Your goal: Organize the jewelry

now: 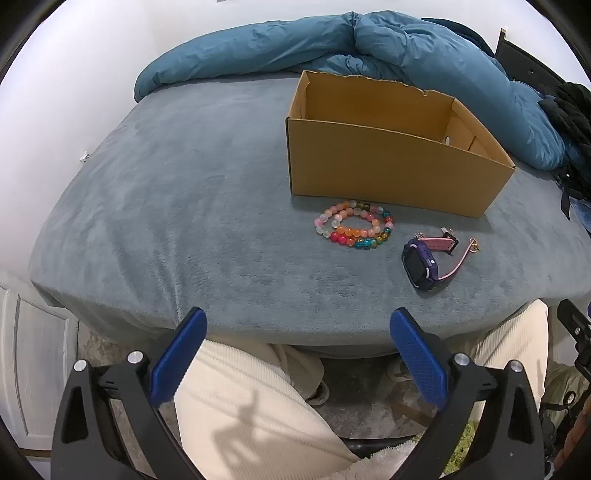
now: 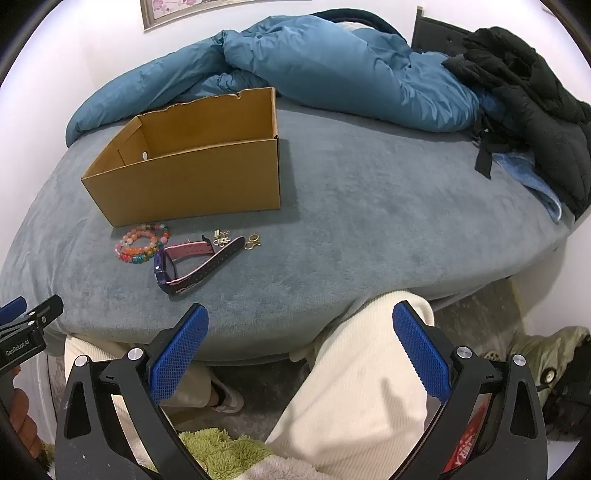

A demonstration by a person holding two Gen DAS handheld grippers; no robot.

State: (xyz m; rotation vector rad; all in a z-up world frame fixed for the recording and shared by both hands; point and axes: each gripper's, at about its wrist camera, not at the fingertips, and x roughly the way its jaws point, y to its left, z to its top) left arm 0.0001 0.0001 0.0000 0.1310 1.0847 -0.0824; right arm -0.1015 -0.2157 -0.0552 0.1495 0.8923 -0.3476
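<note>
A bed [image 2: 369, 192] under a grey-blue plush cover fills the room's middle. A rumpled blue duvet [image 2: 332, 62] lies along its far side against a white wall [image 1: 92, 55]. A framed picture [image 2: 173, 11] hangs there. A green rug [image 2: 221, 454] covers part of the floor.

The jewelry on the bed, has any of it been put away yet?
Nothing looks done. The cardboard box shows no jewelry inside, though its floor is partly hidden. The beaded bracelets, watch and small gold pieces lie on the bed beside it. Left gripper and right gripper are open, holding nothing.
</note>
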